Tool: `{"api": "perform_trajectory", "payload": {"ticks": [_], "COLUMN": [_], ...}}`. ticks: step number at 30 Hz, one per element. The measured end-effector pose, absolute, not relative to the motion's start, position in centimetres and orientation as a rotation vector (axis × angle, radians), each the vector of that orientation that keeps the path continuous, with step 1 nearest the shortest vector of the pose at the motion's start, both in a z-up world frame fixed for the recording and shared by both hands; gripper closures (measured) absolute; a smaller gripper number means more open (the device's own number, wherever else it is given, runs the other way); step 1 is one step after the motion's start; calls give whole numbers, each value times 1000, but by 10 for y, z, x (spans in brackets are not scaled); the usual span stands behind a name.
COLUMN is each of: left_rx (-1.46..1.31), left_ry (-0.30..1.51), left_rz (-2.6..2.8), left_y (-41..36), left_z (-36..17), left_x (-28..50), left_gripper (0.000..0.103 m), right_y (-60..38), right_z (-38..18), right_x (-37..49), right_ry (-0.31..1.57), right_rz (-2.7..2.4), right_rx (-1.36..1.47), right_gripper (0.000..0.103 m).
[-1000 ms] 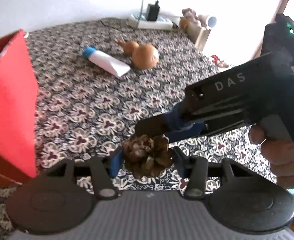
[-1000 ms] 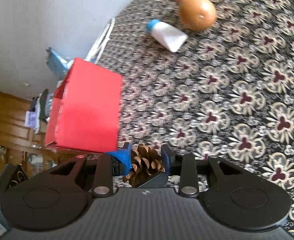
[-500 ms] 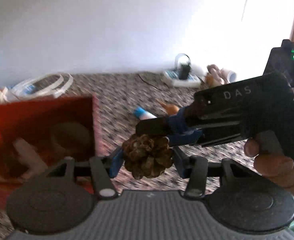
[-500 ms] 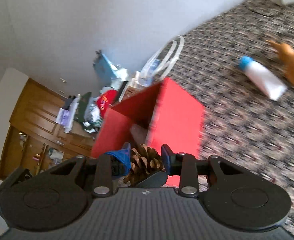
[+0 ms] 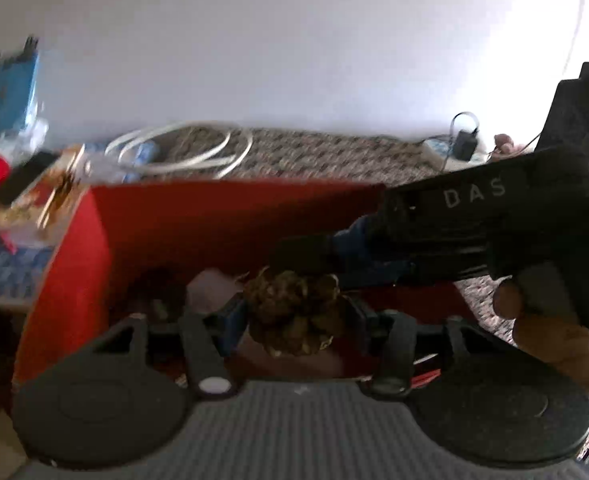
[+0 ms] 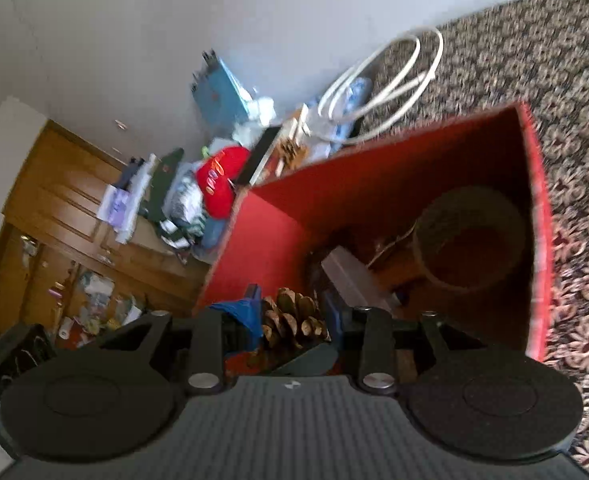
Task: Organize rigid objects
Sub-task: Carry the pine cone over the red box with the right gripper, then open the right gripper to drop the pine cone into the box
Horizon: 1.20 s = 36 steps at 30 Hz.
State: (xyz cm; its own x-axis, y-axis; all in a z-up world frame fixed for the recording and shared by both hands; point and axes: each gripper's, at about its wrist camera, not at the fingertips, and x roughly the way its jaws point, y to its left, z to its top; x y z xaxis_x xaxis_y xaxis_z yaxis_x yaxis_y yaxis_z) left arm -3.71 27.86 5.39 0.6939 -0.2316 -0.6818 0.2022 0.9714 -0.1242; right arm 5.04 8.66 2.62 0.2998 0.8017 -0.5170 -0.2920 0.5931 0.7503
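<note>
A brown pine cone (image 5: 298, 314) is clamped between the pads of my left gripper (image 5: 296, 316). My right gripper (image 5: 314, 270) comes in from the right and is shut on the same cone from above and below. In the right wrist view the pine cone (image 6: 294, 318) sits between the blue pads of the right gripper (image 6: 292, 312), with one dark finger (image 6: 306, 356) of the left gripper under it. Both grippers hold the cone over the near side of an open red box (image 6: 538, 200). The red box (image 5: 74, 264) fills the middle of the left view.
Inside the box lie a woven round basket (image 6: 470, 240) and a pale block (image 6: 350, 276). A white cable coil (image 6: 394, 76) lies on the patterned cloth (image 6: 574, 80) behind the box. Clutter (image 6: 214, 184) and wooden cabinets (image 6: 54, 200) stand to the left. A hand (image 5: 550, 332) holds the right gripper.
Both grippers have carried the pine cone leftward and slightly up, from over the patterned cloth to over the open red box. The tube and the gourd have left the views.
</note>
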Motion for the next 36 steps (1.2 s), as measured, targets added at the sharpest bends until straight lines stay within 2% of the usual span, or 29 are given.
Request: {"api": "perform_trajectory", "payload": {"ticks": [10, 15, 36], "left_rx": [-58, -57, 73], "left_ry": [838, 842, 884], "left_rz": [-238, -263, -197], "left_y": [303, 302, 256], "left_z": [25, 23, 39], "left_x": [-21, -19, -17], "left_gripper": [50, 44, 34], "right_y": [109, 106, 76], "right_z": [6, 3, 32], "right_x": [52, 46, 19], "right_ry": [1092, 1086, 944], "right_rz": [687, 636, 566], "right_rx": [497, 463, 492], "right_gripper": [85, 85, 86]}}
